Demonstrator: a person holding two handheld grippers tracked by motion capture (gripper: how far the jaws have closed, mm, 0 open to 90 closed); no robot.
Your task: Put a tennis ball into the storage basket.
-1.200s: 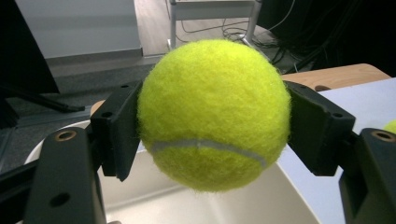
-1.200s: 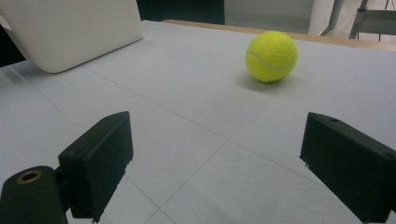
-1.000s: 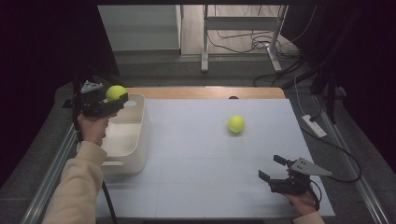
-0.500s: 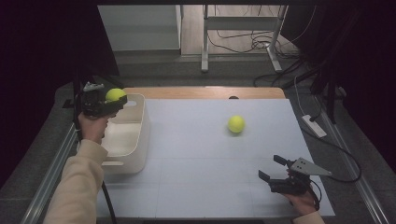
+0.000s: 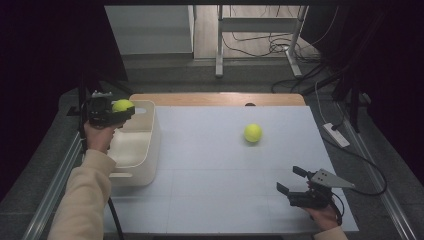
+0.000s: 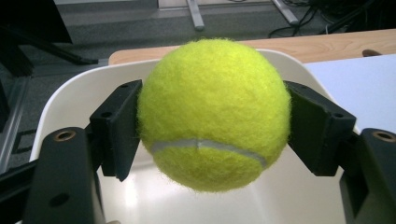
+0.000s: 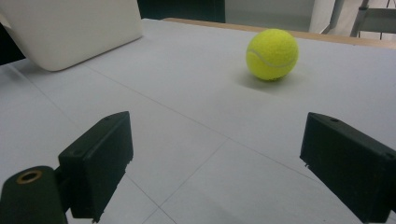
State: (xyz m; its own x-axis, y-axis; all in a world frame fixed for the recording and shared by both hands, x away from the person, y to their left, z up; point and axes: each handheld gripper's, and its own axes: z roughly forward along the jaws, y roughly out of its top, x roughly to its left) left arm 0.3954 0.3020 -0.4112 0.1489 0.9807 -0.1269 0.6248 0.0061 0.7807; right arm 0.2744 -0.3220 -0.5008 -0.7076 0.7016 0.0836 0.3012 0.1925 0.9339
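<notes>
Tongs on the left [image 5: 120,111] clamp a yellow tennis ball [image 5: 122,105] from both sides, the black pads pressed into its felt; in the left gripper view the held ball [image 6: 212,114] hangs above the pale floor of a white bin [image 6: 70,91], with the bin's curved rim behind it. From the high view this bin [image 5: 145,165] sits at about 9 o'clock on the tabletop [image 5: 215,195], and the ball is held over its far end, near the 10 o'clock corner. A sleeved forearm [image 5: 82,200] reaches up from 7 o'clock to that gripper. Tongs on the right [image 5: 292,181] stand wide apart with nothing between them, low near the 5 o'clock corner, a hand [image 5: 320,216] behind them and a grey three-cornered plate [image 5: 332,178] on top. A second tennis ball [image 5: 253,133] lies loose on the tabletop at roughly 1 o'clock from the centre, well apart from both grippers. In the right gripper view that ball [image 7: 272,54] rests ahead of the open tongs [image 7: 224,158] toward 1 o'clock, and the bin's white wall [image 7: 70,28] shows at 10 o'clock.
</notes>
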